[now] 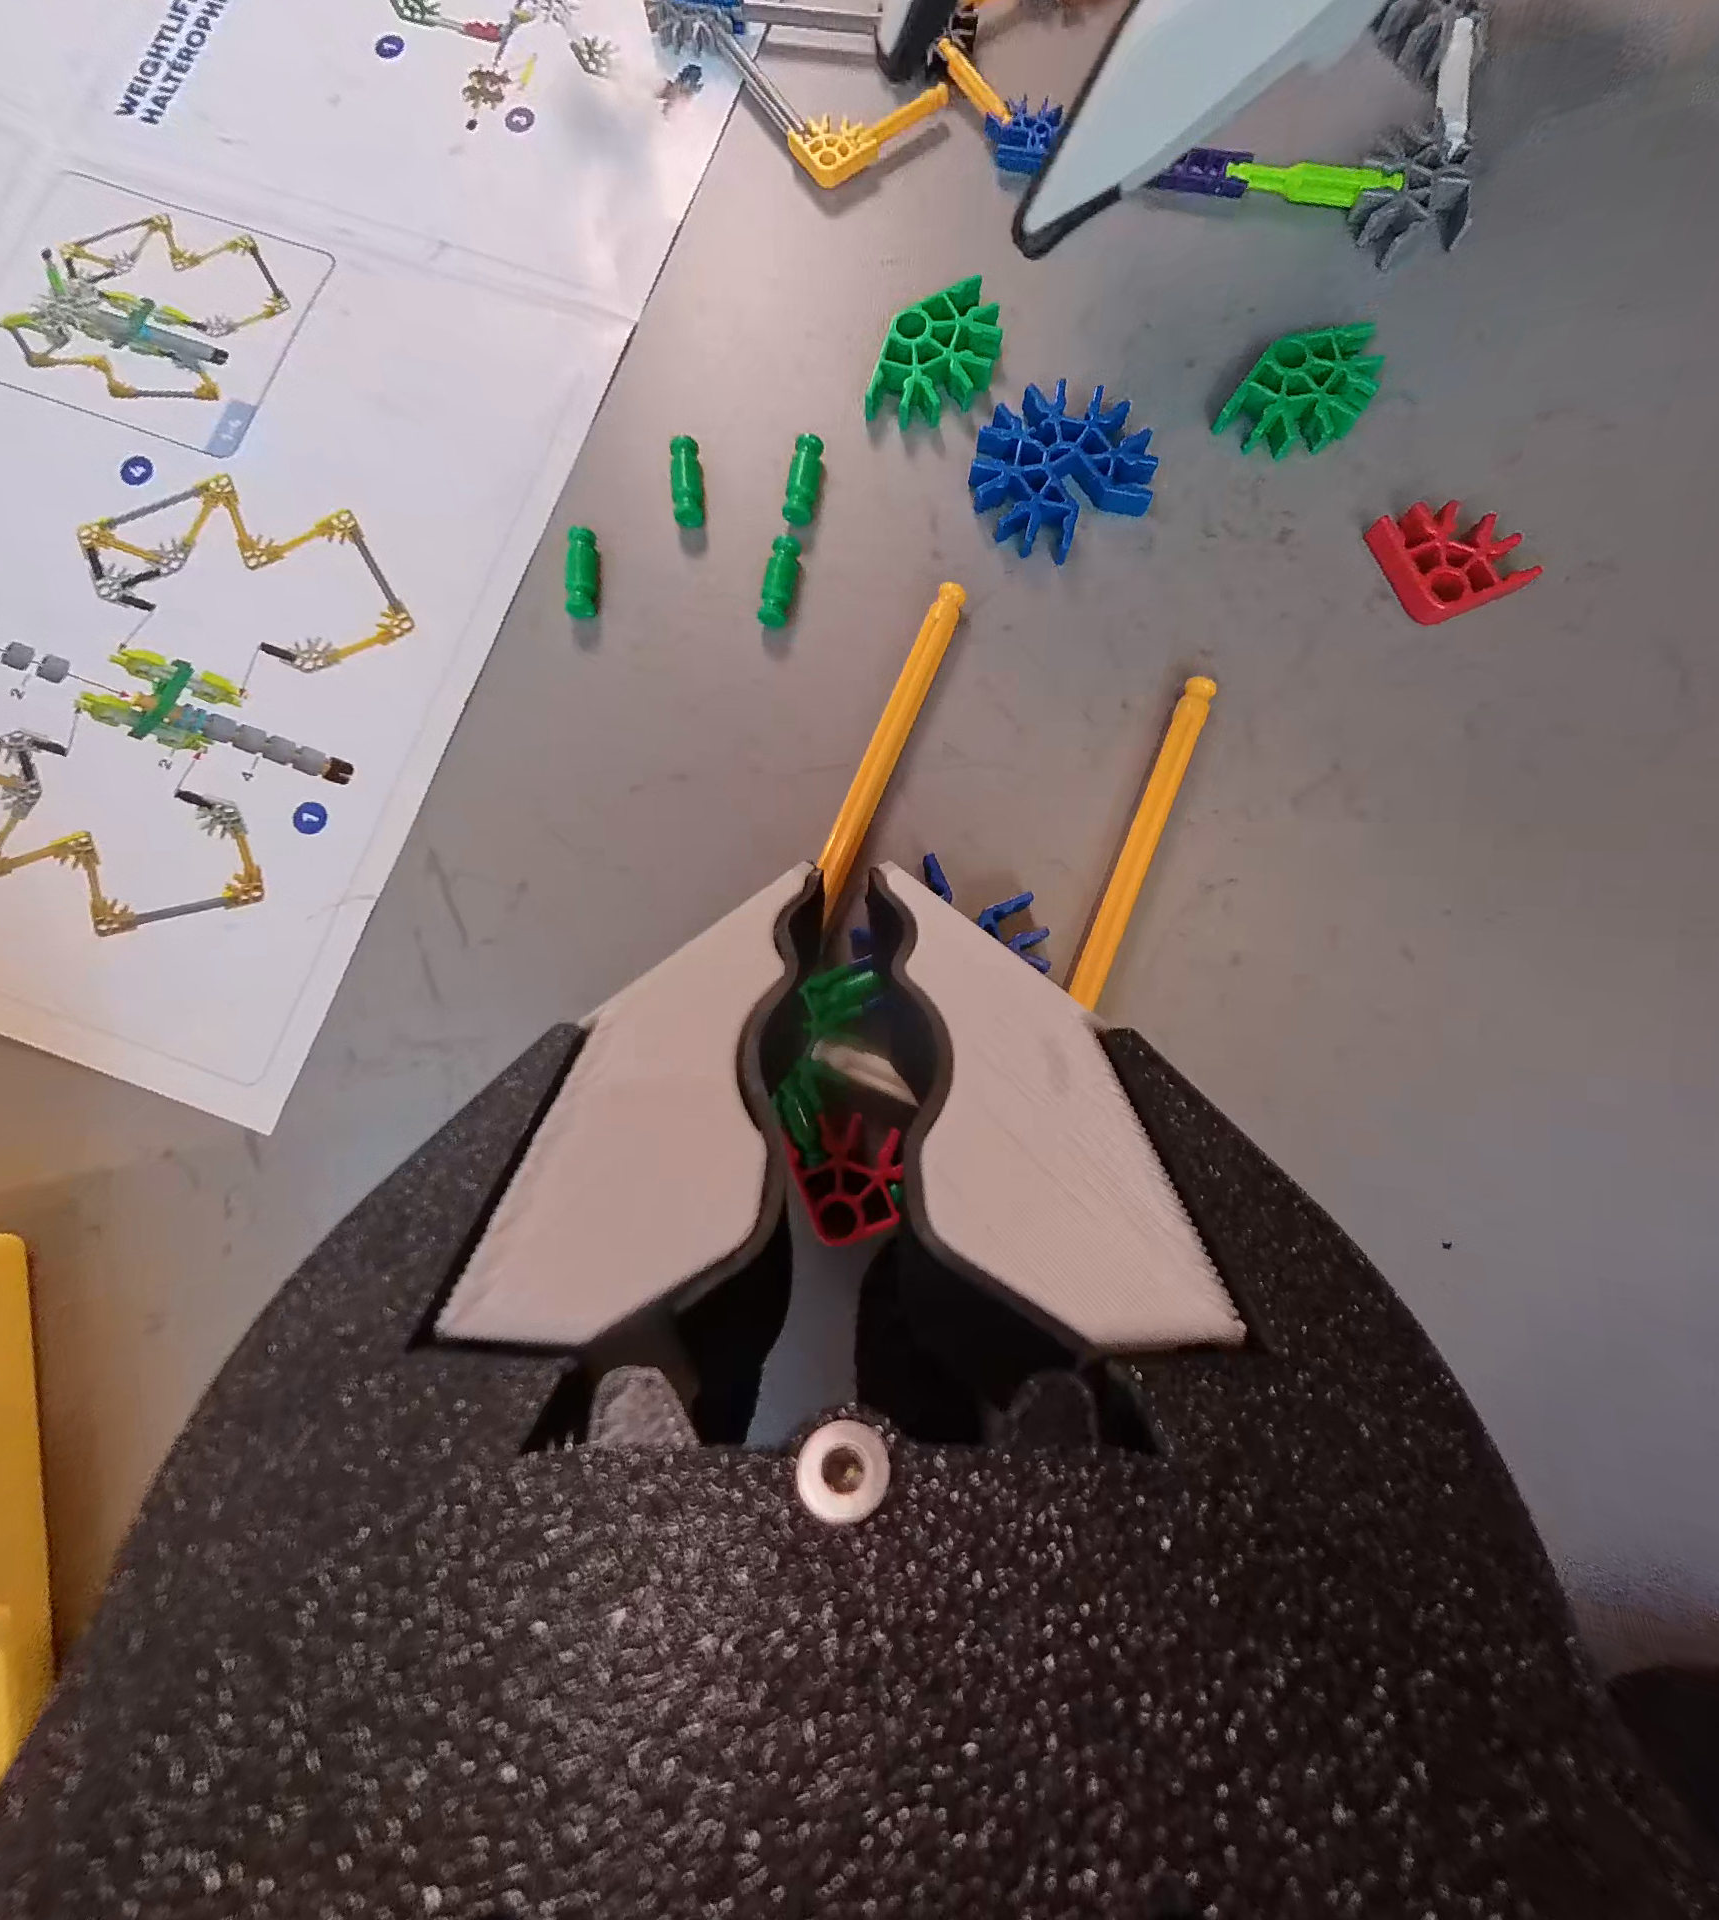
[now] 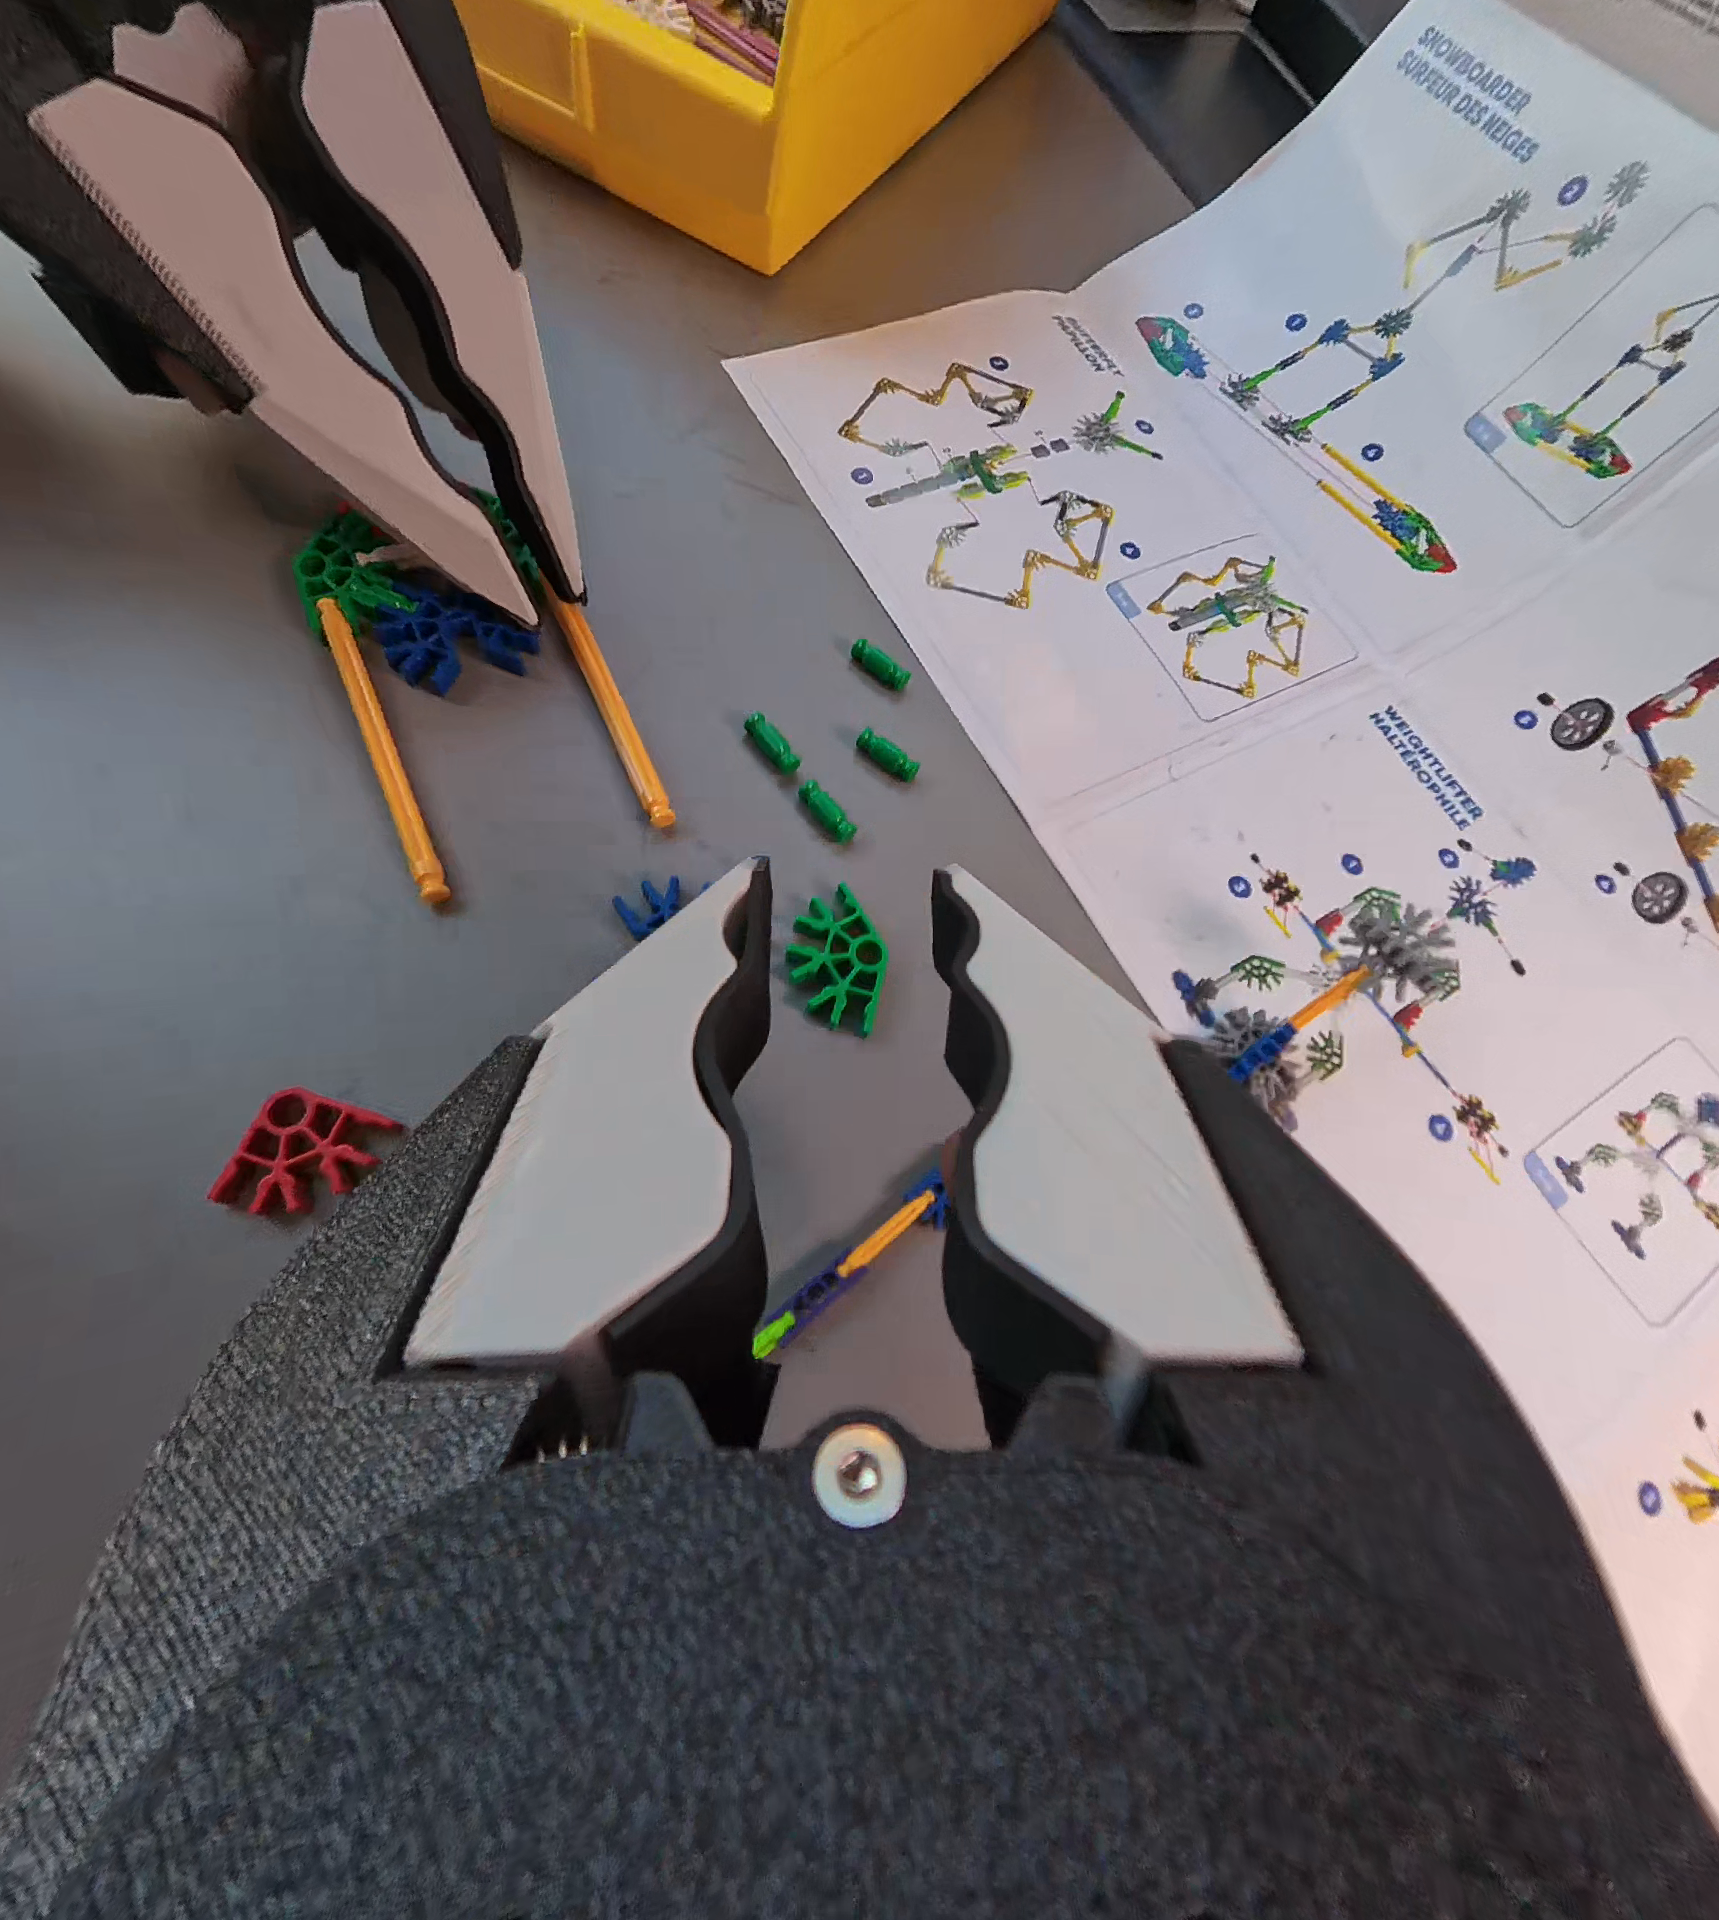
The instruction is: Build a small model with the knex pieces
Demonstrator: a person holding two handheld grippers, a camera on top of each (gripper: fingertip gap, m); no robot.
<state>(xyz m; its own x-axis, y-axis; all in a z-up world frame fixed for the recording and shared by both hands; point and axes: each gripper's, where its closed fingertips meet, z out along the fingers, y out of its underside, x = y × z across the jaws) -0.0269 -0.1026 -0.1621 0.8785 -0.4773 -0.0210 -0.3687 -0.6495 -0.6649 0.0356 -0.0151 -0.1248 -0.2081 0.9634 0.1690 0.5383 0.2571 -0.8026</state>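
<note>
The grey tabletop point(image 1: 1457, 935) carries everything. A large white instruction sheet point(image 2: 1457, 727) with printed model diagrams and headings lies at 3 o'clock of the right gripper. A yellow parts bin point(image 2: 730, 135) sits at 12 o'clock in the right wrist view.

The left gripper point(image 1: 842, 883) has its jaws nearly together, clamped on a yellow rod point(image 1: 896, 727) whose long axis runs from the tips toward 1 o'clock. A small assembly of green, red and blue connectors point(image 1: 839, 1122) shows through the gap between its fingers; whether the rod is plugged into it cannot be told. A second yellow rod point(image 1: 1141, 831) lies roughly parallel, just at 3 o'clock.

The right gripper point(image 2: 850, 883) stands with jaws apart, gripping nothing. A green connector point(image 2: 839, 961) lies on the table between its fingertips, touching neither. A blue-and-yellow subassembly point(image 2: 855, 1262) shows farther back between the fingers.

4 short green rods point(image 2: 829, 727) lie at 12 o'clock of the right gripper, between the 2 tools. A red connector point(image 2: 294, 1148) lies at 9 o'clock.
</note>
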